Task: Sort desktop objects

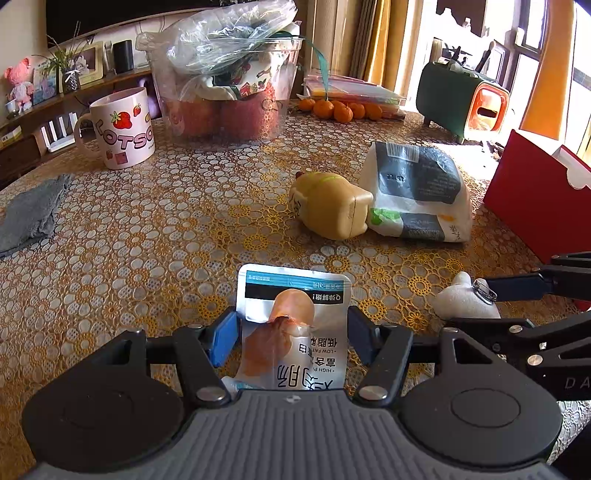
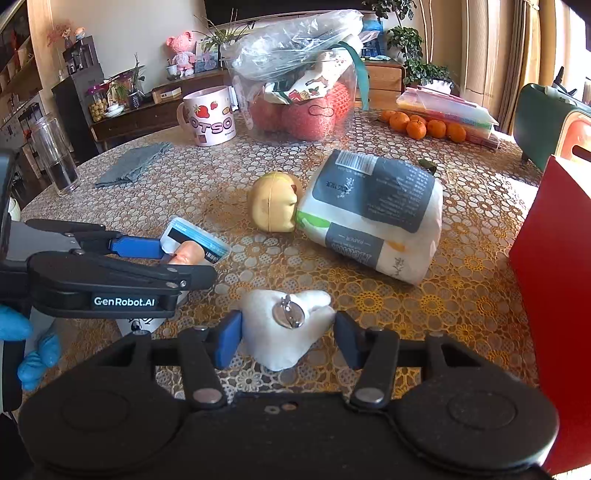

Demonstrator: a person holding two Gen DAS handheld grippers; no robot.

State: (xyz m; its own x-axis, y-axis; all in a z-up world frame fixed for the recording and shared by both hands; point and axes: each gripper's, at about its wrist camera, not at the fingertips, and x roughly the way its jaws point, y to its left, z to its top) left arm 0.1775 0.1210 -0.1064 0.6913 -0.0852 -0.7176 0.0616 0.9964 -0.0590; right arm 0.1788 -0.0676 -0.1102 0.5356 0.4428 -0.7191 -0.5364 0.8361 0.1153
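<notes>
My left gripper (image 1: 293, 339) brackets the sausage pouch (image 1: 295, 325), jaws apart. My right gripper (image 2: 288, 338) straddles the white plush (image 2: 284, 332), pads seemingly touching; grip uncertain. Beyond lie the yellow toy (image 2: 273, 206) and tissue pack (image 2: 373, 214).

Past my table's lacy cloth (image 1: 155, 229) I see a low wooden sideboard (image 2: 147, 114) against a cream wall (image 2: 122, 33), yellow curtains (image 1: 373, 37), and bright sun through the window (image 1: 532, 33).
</notes>
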